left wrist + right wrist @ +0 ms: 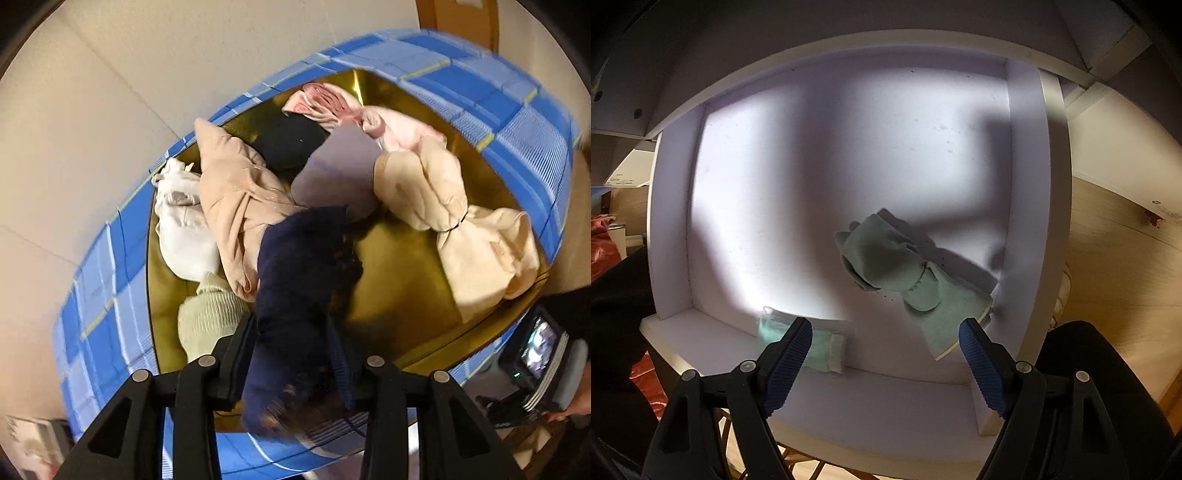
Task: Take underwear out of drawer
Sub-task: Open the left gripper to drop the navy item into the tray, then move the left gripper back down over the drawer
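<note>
A: What have you got in your left hand?

B: My left gripper point(295, 332) is clamped on a navy piece of underwear point(299, 280) with a dark lace edge. The jaws stand close together, the cloth bunched between them and spilling out past the tips and back toward my wrist. No earlier view to compare, so I only say it is pinched

A: And what lies beyond it?

B: Just ahead of the fingertips and below them is a blue checked basket point(99, 295) with a yellowish lining. In it, past the navy piece, a beige garment point(236, 206), a white one point(184, 229) to its left, a ribbed cream one point(210, 317) nearest my left finger, a black one point(288, 144) and a pink one point(332, 103) farther off, and a cream bundle point(461, 214) tied in the middle out to the right

A: The right hand?

B: My right gripper point(886, 339) points down into the white drawer point(1023, 184), jaws wide apart, nothing between the blue pads point(790, 365). A pale green knotted pair of underwear point(886, 258) lies on the drawer floor just ahead of the tips, nearer my right finger. A second pale green folded piece point(823, 350) sits by the near wall, partly behind my left finger

A: Touching either?

B: I can't tell for the folded one; the knotted one is clear of the pads
</note>
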The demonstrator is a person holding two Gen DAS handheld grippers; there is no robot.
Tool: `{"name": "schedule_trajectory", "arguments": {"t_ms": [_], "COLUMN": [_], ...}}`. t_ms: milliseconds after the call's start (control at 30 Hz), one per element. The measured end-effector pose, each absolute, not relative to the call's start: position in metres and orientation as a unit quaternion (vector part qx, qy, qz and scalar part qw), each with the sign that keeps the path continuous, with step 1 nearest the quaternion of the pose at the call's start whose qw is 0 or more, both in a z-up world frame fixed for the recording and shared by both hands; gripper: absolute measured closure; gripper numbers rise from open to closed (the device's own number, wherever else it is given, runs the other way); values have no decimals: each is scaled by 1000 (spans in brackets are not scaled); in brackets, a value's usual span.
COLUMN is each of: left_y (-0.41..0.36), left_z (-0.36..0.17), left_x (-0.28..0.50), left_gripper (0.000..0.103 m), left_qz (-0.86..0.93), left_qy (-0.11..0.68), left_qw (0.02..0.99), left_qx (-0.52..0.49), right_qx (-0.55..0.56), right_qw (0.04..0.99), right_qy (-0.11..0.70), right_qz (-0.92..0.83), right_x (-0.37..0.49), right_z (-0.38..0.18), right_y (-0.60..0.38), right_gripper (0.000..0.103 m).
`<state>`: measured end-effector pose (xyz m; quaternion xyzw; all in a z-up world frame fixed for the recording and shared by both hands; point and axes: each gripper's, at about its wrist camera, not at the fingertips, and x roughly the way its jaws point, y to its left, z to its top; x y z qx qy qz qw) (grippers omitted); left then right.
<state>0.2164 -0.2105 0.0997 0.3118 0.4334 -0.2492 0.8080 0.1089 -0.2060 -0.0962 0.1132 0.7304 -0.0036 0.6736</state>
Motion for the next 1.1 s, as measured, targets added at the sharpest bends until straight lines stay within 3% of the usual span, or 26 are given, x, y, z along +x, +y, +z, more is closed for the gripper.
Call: {"name": "schedule_trajectory", "arguments": {"t_ms": [200,433,800,967,1100], "left_y": [-185,-208,-148,-139,-143], "left_z": [120,83,129,98,38], "left_x": [217,214,156,110,83], "left_gripper": [61,61,57,57,56], "left_qz": [-246,-199,-239,-300,-334], "left_qy": [425,449,360,384,457], "left_qw": [839,812,895,870,821], "left_qx": [236,314,114,75,75], "right_qx": [115,117,129,111,81], "right_qw": [677,674,679,672,668], "right_qy": [727,730,722,732,739], "right_qz": [-3,-11,-24,-25,-19], "right_x": [110,113,121,121,123], "right_z": [-93,-97,-98,-105,-114], "right_y": [-204,-211,-231,-227,-218], "right_gripper": [20,21,20,20,20]}}
